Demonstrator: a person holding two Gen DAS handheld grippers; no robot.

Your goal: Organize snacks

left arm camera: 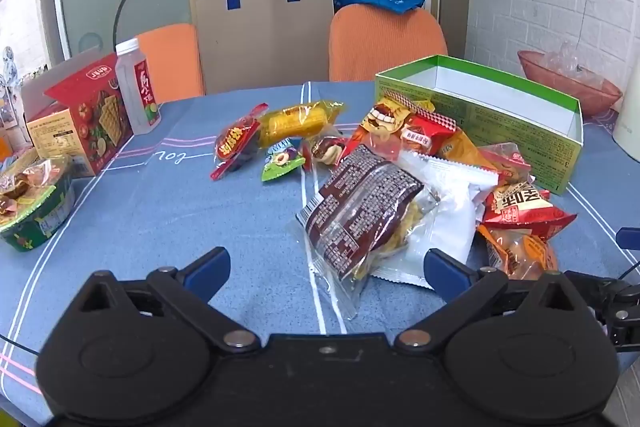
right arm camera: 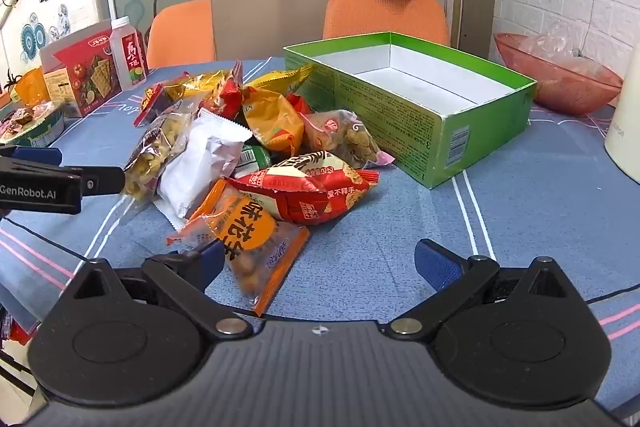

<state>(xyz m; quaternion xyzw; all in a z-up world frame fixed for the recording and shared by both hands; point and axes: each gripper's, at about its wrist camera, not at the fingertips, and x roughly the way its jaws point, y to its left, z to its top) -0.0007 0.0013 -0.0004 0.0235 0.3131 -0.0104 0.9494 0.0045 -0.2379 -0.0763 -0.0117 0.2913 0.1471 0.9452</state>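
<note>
Snacks (right arm camera: 256, 163) lie heaped just ahead of both tools; left tool (left arm camera: 326, 265) and right tool (right arm camera: 320, 261) gape wide, empty.

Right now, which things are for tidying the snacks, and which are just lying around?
For the job:
snack packets
empty green box
left gripper, open
right gripper, open

Just lying about:
cracker box
drink bottle
pink bowl

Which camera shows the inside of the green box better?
The right wrist view: it looks down into the green box and shows its white floor, with nothing in it. The left wrist view sees the box lower, mostly the outer wall and the far inner walls.
</note>
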